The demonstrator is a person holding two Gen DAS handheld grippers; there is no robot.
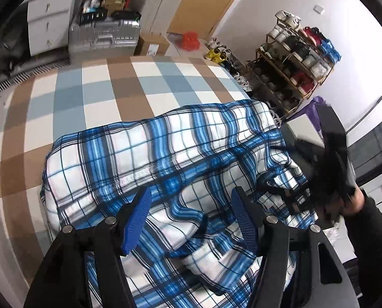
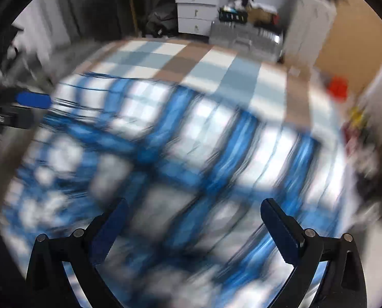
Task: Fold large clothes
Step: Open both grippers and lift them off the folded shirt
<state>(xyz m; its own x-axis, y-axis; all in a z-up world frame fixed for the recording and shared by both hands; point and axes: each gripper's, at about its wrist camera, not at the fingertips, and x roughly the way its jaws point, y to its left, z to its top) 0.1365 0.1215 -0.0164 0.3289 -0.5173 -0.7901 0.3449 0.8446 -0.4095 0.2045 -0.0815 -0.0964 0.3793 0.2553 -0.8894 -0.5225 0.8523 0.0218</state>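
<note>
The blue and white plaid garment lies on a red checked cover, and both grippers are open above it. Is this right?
One detail is wrong: the checked cover is brown, light blue and white, not red, as the left wrist view shows. The rest holds: the plaid garment lies on it, and the left gripper and right gripper are open above it.

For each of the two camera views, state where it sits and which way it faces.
Left wrist: sits on the left gripper, facing across the plaid garment on the checked surface toward a shoe rack; its open fingers show, plus the right gripper, blurred.
Right wrist: sits on the right gripper, facing over the blurred garment toward white drawers; its open fingers show, and the left gripper's blue pad at left.
Shared: garment, checked surface, silver case.
</note>
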